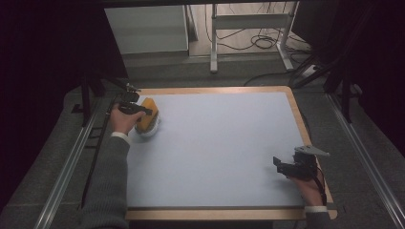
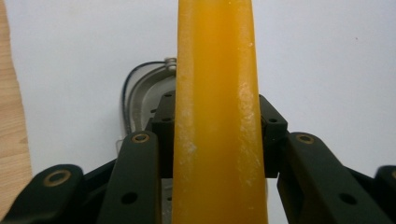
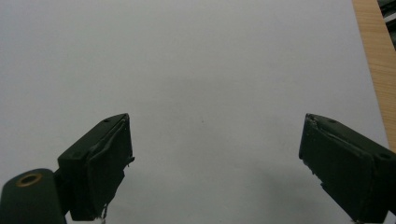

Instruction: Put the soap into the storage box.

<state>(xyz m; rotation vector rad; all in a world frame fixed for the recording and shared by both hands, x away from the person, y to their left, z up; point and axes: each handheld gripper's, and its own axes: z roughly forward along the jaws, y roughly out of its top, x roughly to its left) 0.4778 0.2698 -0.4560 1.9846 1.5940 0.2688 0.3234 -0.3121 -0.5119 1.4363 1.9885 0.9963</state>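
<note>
A thick orange-yellow slab (image 1: 147, 112) stands on edge at the table's far left, over a pale rounded object (image 1: 149, 129). My left gripper (image 1: 138, 109) is shut on the slab. In the left gripper view the orange slab (image 2: 217, 112) runs up the middle between the two black jaws, and a grey-white rounded object with a dark rim (image 2: 144, 100) lies beneath it on the white sheet. My right gripper (image 1: 282, 166) rests low at the table's near right, open, with its jaws wide apart over bare white sheet (image 3: 210, 93) and nothing between them.
A white sheet (image 1: 219, 143) covers most of the wooden table (image 1: 296, 114). Metal rails (image 1: 71, 162) run along both sides. Beyond the far edge are a white cabinet (image 1: 148, 28), a metal frame (image 1: 248, 21) and loose cables on the floor.
</note>
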